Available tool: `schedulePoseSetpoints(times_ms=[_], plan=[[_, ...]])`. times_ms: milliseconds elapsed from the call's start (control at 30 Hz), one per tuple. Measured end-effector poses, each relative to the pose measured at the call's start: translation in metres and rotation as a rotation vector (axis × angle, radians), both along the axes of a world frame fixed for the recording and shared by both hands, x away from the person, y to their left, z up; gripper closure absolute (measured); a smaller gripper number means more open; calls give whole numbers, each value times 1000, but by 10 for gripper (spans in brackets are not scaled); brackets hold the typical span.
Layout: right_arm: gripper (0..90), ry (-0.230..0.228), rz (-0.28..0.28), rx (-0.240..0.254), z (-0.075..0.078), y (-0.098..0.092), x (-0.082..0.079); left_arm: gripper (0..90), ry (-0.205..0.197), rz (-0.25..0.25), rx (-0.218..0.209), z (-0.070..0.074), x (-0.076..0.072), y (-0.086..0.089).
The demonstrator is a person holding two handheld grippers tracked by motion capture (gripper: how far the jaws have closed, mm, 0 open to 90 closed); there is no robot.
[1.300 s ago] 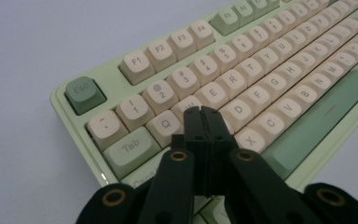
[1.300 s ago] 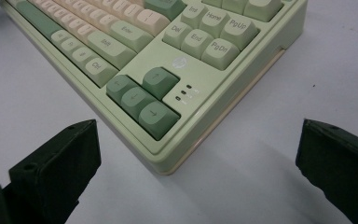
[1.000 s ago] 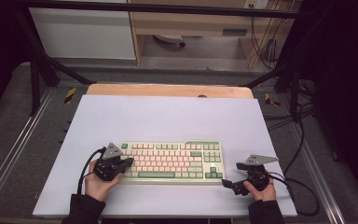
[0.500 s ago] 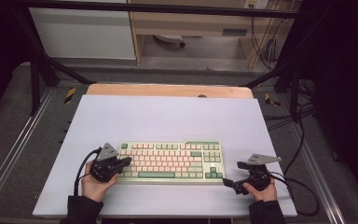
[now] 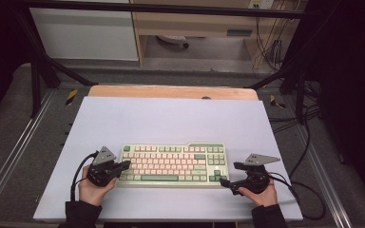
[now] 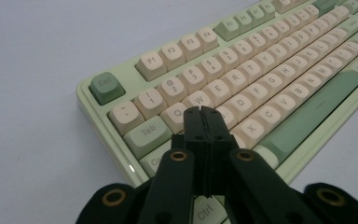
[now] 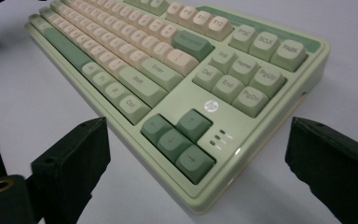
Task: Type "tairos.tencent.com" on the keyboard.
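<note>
A pale green keyboard [image 5: 173, 164] with cream and green keys lies on the white table top [image 5: 171, 118], near the front edge. My left gripper [image 5: 125, 166] is shut with nothing in it. Its tips rest over the letter keys at the keyboard's [image 6: 261, 70] left end, and in the left gripper view the left gripper [image 6: 203, 112] covers the A key area. My right gripper [image 5: 232, 175] points at the keyboard's right end. Its jaws have just been closing a little but still stand wide. The right gripper [image 7: 198, 154] frames the keyboard's [image 7: 168, 60] arrow-key corner without touching it.
A wooden strip [image 5: 171, 91] runs along the table's far edge. Black cables [image 5: 309, 190] trail off the right side. Black frame bars [image 5: 38, 71] stand at the back corners. Bare white surface lies beyond the keyboard.
The right gripper has lifted slightly beside the keyboard's right end. The left gripper has barely shifted on the left keys.
</note>
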State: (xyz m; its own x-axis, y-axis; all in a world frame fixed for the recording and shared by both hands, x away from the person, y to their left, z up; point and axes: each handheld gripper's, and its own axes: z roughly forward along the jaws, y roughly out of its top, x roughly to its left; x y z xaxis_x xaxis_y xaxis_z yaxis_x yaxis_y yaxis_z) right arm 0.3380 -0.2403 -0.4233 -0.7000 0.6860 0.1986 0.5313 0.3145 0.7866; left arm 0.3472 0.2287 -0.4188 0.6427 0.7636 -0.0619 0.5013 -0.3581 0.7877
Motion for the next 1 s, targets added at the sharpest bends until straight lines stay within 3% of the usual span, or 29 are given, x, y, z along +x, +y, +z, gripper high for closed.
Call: schedulePoseSetpoints(times_ms=[567,1000], plan=[[404,-12,66,47,14,47,8,900,-1,6,-9,1,-1,4],[611,0,45,17,15,79,17,900,3,3,-16,0,-1,5]])
